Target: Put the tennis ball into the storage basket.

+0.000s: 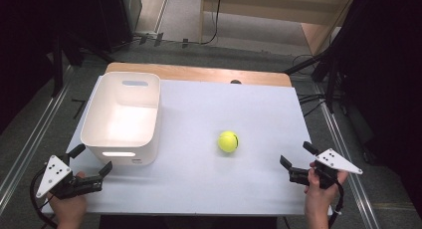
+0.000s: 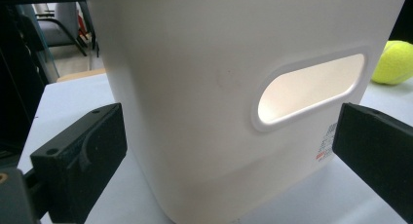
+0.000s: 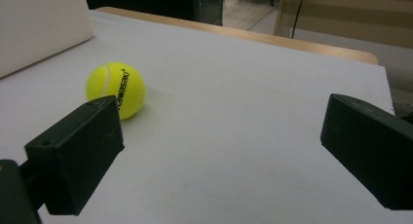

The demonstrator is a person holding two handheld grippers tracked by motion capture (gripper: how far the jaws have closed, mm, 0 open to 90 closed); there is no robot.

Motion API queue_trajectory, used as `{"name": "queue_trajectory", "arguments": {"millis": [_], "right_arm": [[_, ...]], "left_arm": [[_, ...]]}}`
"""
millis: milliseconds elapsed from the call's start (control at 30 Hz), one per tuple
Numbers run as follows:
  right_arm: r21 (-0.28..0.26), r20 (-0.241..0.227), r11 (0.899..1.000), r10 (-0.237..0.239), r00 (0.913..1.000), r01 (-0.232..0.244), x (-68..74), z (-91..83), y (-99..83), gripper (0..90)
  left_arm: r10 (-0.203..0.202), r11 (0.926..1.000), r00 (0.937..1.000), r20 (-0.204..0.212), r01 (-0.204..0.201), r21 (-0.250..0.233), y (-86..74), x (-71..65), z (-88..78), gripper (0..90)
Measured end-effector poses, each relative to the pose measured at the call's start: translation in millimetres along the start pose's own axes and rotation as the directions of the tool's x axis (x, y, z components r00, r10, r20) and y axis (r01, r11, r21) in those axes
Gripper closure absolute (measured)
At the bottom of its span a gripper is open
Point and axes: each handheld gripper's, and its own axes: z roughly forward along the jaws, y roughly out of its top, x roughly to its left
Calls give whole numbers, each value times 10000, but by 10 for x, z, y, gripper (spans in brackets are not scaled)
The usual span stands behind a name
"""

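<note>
High view: a yellow tennis ball [image 1: 228,141] is seen resting on the white table top [image 1: 209,189], right of centre, well apart from both tools. A white plastic bin [image 1: 122,118] w/ handle cut-outs stands at the table's left; its inside is seen bare, nothing in it. The left gripper [image 1: 92,159] is held at the near-left corner, just beside the bin's near wall, jaws spread wide, nothing between them. The right gripper [image 1: 295,155] is held at the near-right edge, jaws likewise spread & empty, aimed roughly toward the ball. In the left gripper view the bin wall [image 2: 195,112] w/ its handle slot is faced close up, and the ball [image 2: 393,62] is glimpsed past the bin's edge. In the right gripper view the ball [image 3: 116,90] lies ahead, off toward one jaw, not yet framed between the two; black print is read on it, approx. "Kawasaki". Progress, as judged: nothing done so far; the ball is untouched on the table and the bin is empty. Left to do, prob.: right tool to be brought to the ball, closed on it, ball lifted, carried over the rim & let go inside the bin.
</note>
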Motion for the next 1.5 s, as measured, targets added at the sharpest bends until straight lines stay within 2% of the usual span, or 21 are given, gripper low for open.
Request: {"name": "queue_trajectory", "arguments": {"millis": [433,633,667,867,1133,1367,1500], "right_arm": [[305,-551,9992,-232,9982,249,65,126,150,9],[382,-875,9991,-171,9960,205,93,181,203,9],[368,-893,9987,-331,9955,365,111,208,228,9],[517,-1144,9973,-452,9924,514,161,268,289,10],[935,-1503,9931,-559,9871,705,183,359,368,10],[1216,-1480,9885,-716,9864,900,205,409,421,10],[1377,-1715,9858,-716,9826,959,209,457,456,10]], "left_arm": [[42,10000,10000,-16,-42,53,0,-3,2,0],[59,10000,10000,-18,-59,52,0,-4,4,0],[60,10000,10000,-19,-60,51,0,-5,5,0],[56,10000,10000,-3,-56,38,0,-8,8,0],[62,10000,10000,-4,-62,60,1,-6,7,0],[44,10000,10000,-13,-44,52,1,-11,10,0],[42,10000,10000,-18,-41,50,1,-13,11,0]]}}
